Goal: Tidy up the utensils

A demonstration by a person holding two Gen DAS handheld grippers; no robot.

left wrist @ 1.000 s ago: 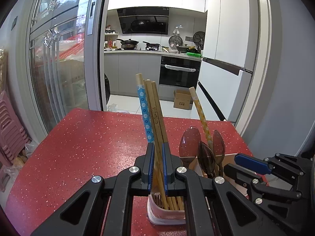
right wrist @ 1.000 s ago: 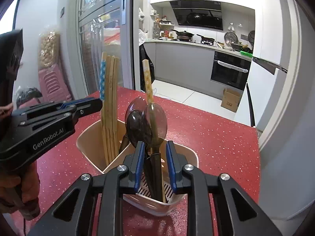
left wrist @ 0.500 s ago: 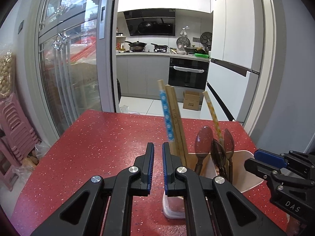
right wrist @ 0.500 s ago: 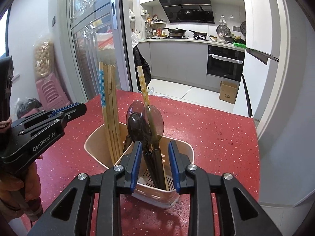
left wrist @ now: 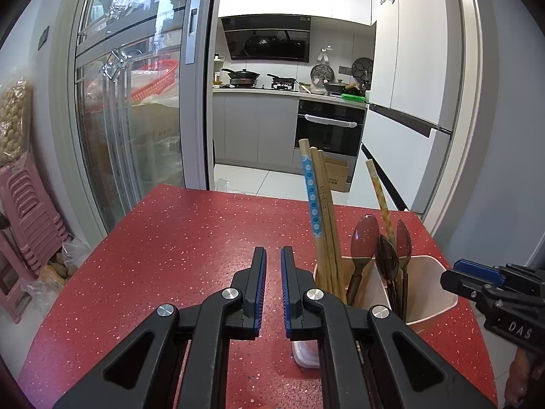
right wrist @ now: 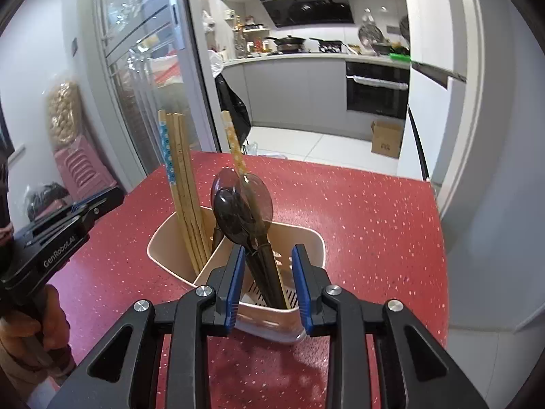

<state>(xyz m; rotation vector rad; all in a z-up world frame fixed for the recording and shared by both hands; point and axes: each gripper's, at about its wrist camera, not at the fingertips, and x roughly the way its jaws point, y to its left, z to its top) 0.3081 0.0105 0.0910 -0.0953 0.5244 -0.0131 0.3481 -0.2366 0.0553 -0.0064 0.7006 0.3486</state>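
The left gripper has its jaws nearly together, leaving only a narrow slot between the blue pads, and that slot is empty; only the red speckled tabletop shows through it. This gripper sits to the left of the beige utensil holder, apart from it, and touches nothing. The right gripper has its jaws parted to a moderate width and grips nothing. Its blue pads flank the near end of the holder's rim, and the dark spoon handles appear between them in the right wrist view, but the pads press on neither the handles nor the rim as far as can be seen. The utensil holder stands upright on the tabletop and has two compartments. The left compartment holds a bundle of wooden chopsticks, one with a blue flower-patterned band, leaning slightly. The right compartment, which has a slotted floor, holds three dark translucent spoons standing bowl-up, together with a single yellow patterned chopstick. In the right wrist view, a person's hand grasps the handle of the left gripper at the left edge. Behind the table, a sliding glass door opens onto a kitchen with a built-in oven.
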